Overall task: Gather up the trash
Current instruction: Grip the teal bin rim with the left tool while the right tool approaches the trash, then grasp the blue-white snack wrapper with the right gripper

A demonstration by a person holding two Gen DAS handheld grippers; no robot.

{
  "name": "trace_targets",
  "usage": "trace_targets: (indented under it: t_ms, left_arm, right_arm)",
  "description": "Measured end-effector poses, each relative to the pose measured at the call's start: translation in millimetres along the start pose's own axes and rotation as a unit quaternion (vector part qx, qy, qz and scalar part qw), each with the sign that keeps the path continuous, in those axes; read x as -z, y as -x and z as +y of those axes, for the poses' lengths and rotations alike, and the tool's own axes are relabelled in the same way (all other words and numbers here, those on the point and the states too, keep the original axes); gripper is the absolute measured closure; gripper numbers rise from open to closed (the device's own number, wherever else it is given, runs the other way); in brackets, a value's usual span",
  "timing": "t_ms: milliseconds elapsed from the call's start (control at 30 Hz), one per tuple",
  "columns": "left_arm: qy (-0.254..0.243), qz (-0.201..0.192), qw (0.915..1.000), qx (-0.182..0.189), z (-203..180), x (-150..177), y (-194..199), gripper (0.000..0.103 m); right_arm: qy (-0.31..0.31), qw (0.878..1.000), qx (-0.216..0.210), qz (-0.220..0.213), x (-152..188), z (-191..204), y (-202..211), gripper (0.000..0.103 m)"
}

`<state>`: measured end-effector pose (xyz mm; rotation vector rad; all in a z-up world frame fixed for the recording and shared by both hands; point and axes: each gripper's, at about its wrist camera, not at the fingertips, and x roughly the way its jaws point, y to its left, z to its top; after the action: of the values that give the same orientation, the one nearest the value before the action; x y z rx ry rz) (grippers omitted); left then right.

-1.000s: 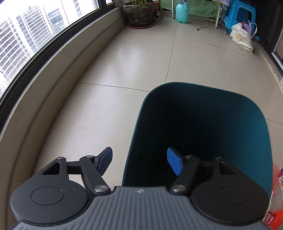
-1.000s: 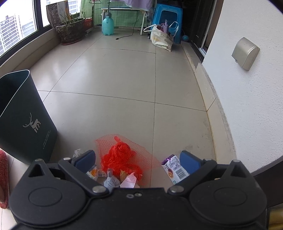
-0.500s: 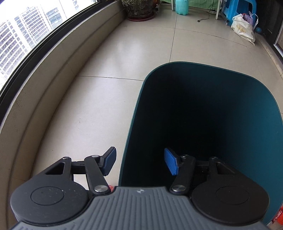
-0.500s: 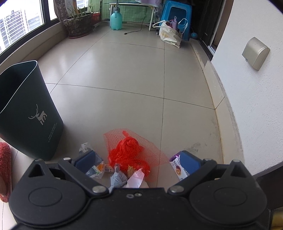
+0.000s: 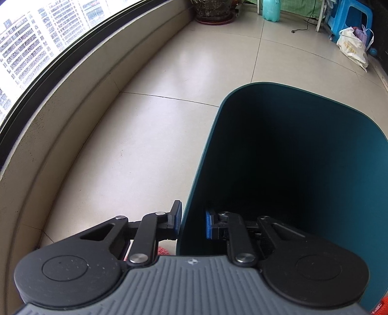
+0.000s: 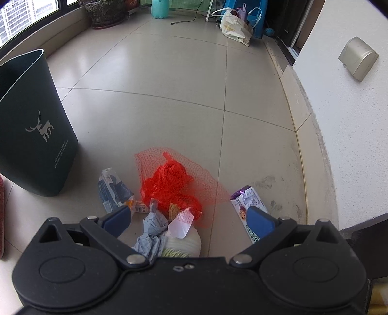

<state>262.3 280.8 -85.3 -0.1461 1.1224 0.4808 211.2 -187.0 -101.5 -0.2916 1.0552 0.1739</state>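
Teal bin wall [image 5: 194, 193] is clamped by the left gripper [image 5: 193, 221]; the right gripper [image 6: 189, 219] is held spread above floor litter.

One blue pad [image 5: 178, 215] is seen outside the rim, one inside, closed in during the last moment. Trash is piled beside the bin [image 6: 34, 135]: red mesh netting [image 6: 172, 184], crumpled wrappers [image 6: 152, 232], a purple packet [image 6: 245, 201]. Picking is judged about to begin; lowering and closing on one piece is called for.

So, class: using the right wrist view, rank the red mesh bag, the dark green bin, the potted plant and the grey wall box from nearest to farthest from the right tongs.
1. Red mesh bag, on the floor just ahead of the right tongs.
2. Dark green bin, at left.
3. Grey wall box, upper right, on the wall.
4. Potted plant, far upper left, by the window.
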Motion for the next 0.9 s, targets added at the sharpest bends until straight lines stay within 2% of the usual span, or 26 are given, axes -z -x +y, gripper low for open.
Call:
trace_targets:
  t_ms: [67, 167, 267, 433, 533, 567, 633, 733, 767, 800, 900]
  left_arm:
    - [0.001, 0.002, 1.0000, -0.004, -1.2, -0.3, 0.0, 0.084]
    - [-0.002, 0.000, 1.0000, -0.010, -1.0, -0.5, -1.1, 0.084]
    - [-0.004, 0.000, 0.9999, -0.012, -2.3, 1.3, 0.2, 0.084]
    - [0.001, 0.007, 1.0000, -0.007, -0.5, 0.1, -1.8, 0.084]
    - [-0.012, 0.004, 0.9998, -0.016, -3.5, 1.0, -3.7, 0.084]
    - [-0.017, 0.002, 0.9997, -0.019, -6.0, 1.5, -2.5, 0.084]
    - [-0.020, 0.001, 0.9996, -0.021, -6.3, 1.3, -2.2, 0.084]
    - [-0.015, 0.003, 0.9998, -0.014, -3.5, 0.0, -2.2, 0.084]
    - [-0.014, 0.003, 0.9998, -0.013, -3.1, -0.1, -2.3, 0.084]
    - [-0.015, 0.002, 0.9998, -0.013, -3.5, 0.1, -2.0, 0.084]
    - [-0.014, 0.003, 0.9998, -0.012, -3.7, 0.2, -1.7, 0.084]
  right_arm:
    - [0.012, 1.000, 0.005, 0.021, 3.5, 7.4, -19.7, 0.002]
    - [0.014, 0.999, -0.003, 0.030, 2.2, 18.2, -44.8, 0.003]
    - [0.056, 0.997, -0.042, 0.014, -0.8, 46.2, -67.1, 0.003]
    - [0.134, 0.986, -0.093, 0.019, 0.0, 102.3, -110.0, 0.004]
    - [0.142, 0.983, -0.114, 0.027, -5.0, 121.9, -139.1, 0.011]
    - [0.143, 0.982, -0.120, 0.033, -7.9, 127.7, -148.6, 0.020]
    - [0.145, 0.980, -0.125, 0.048, -11.1, 135.0, -162.9, 0.052]
    - [0.144, 0.981, -0.113, 0.069, -15.4, 144.5, -184.3, 0.052]
    - [0.141, 0.981, -0.112, 0.068, -16.1, 145.5, -187.6, 0.058]
    - [0.137, 0.981, -0.114, 0.069, -16.8, 145.6, -189.4, 0.071]
    - [0.123, 0.983, -0.116, 0.072, -20.4, 144.0, -189.9, 0.093]
